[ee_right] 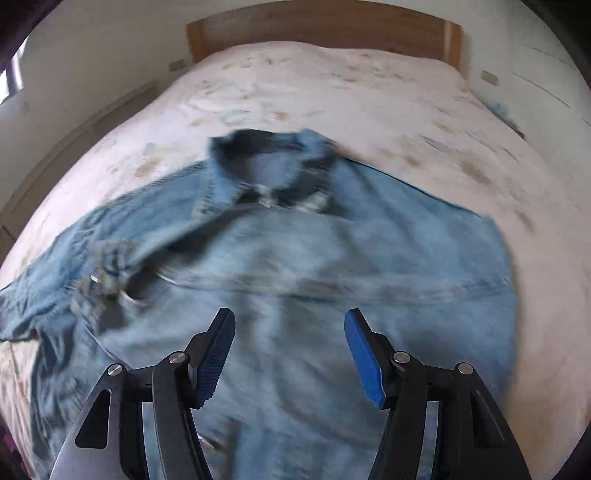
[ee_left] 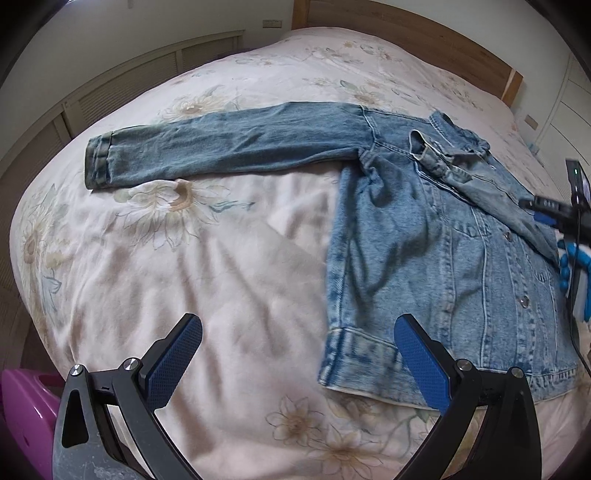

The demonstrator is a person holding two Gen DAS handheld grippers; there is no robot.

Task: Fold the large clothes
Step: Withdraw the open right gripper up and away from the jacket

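A light blue denim jacket [ee_left: 436,258] lies flat on the bed, collar toward the headboard. Its left sleeve [ee_left: 221,147] stretches straight out to the left. The right sleeve is folded across the chest. My left gripper [ee_left: 297,328] is open and empty above the sheet, just left of the jacket's bottom hem corner [ee_left: 354,365]. My right gripper [ee_right: 290,321] is open and empty, hovering over the jacket's body [ee_right: 295,266] below the collar [ee_right: 266,158]; that view is motion-blurred. The right gripper's body shows at the right edge of the left wrist view [ee_left: 561,214].
The bed has a pale pink floral sheet [ee_left: 184,240] and a wooden headboard [ee_right: 325,29]. Louvred panels [ee_left: 122,85] run along the left wall. A pink plastic object [ee_left: 22,406] sits by the bed's lower left.
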